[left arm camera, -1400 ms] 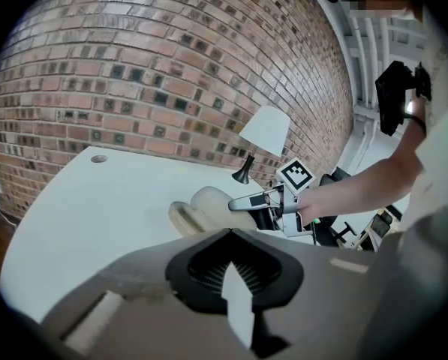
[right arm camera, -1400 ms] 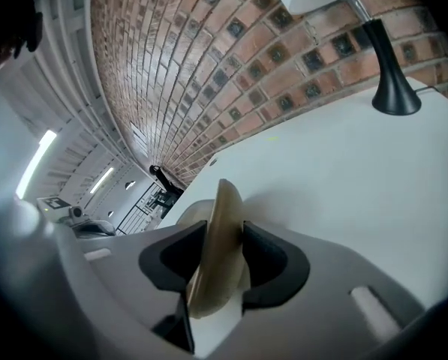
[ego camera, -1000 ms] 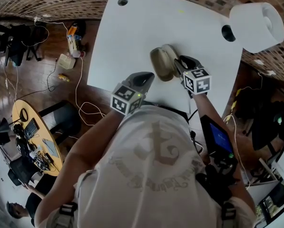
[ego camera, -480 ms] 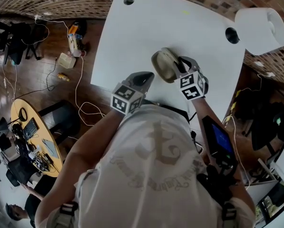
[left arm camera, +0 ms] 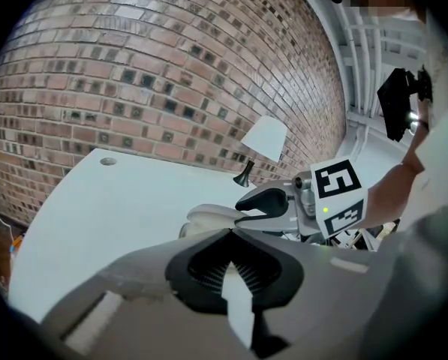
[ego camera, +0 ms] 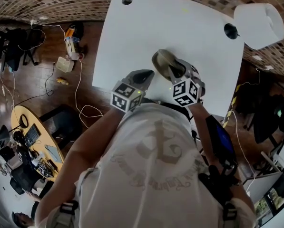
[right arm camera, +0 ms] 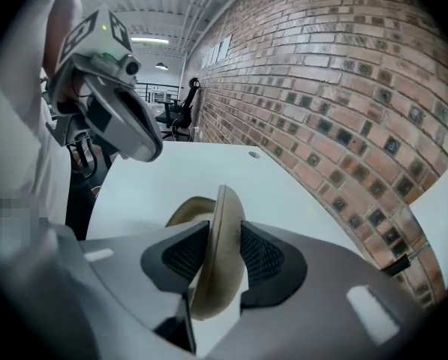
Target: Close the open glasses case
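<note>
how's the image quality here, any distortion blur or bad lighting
Head view: fisheye bows the edges of the white rectangular table, light even. Left gripper view: the red-brown brick wall curves, corners vignette black, a mosaic patch at top. Right gripper view: same curving; the beige oval glasses case, close to the lens, looks slightly soft.

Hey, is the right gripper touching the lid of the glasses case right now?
Touching. The right gripper view shows the right gripper with both pads against the glasses case lid between them, though its jaws have just been opening.
</note>
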`<action>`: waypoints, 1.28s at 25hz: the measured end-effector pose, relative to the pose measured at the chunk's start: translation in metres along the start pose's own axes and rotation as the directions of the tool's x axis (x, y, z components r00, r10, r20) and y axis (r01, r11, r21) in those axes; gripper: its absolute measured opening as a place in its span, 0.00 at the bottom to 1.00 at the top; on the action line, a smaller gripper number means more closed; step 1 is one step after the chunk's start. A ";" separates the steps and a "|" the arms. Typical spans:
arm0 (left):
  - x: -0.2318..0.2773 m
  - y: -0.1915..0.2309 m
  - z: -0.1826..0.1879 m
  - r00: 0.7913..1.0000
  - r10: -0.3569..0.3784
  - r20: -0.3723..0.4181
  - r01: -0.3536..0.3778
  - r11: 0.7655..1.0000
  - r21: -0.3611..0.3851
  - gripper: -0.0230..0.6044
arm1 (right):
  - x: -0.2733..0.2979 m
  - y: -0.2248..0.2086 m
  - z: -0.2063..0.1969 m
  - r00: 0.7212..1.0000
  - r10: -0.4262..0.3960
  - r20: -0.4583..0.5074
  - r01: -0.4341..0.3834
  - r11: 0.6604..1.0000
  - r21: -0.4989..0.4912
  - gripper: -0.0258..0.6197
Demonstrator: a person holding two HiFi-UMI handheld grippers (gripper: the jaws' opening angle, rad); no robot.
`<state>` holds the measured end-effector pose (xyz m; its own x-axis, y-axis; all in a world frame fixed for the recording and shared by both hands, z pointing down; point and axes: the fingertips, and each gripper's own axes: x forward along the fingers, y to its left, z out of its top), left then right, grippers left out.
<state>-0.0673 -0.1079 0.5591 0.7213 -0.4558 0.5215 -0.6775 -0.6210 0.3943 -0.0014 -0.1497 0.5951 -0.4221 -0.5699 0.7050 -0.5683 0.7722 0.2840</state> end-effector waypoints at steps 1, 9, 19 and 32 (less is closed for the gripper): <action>-0.001 -0.001 0.000 1.000 -0.006 0.000 0.006 1.000 0.002 0.04 | 0.000 0.002 0.001 1.000 -0.003 0.001 0.003 1.000 0.004 0.25; -0.008 -0.001 0.001 1.000 -0.025 -0.003 0.025 1.000 0.018 0.04 | -0.003 0.023 0.005 0.997 0.067 0.033 -0.069 0.996 0.053 0.28; -0.009 -0.005 0.004 0.999 -0.043 -0.007 0.043 0.999 0.029 0.04 | 0.001 0.051 0.010 0.983 0.169 0.065 -0.176 0.977 0.123 0.27; 0.000 -0.006 0.009 1.000 -0.014 -0.004 0.014 0.999 0.029 0.04 | 0.009 0.065 0.006 0.959 0.275 0.071 -0.281 0.955 0.092 0.16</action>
<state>-0.0620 -0.1099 0.5495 0.7299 -0.4450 0.5189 -0.6631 -0.6452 0.3795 -0.0462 -0.1057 0.6159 -0.6113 -0.3544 0.7076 -0.4896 0.8718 0.0137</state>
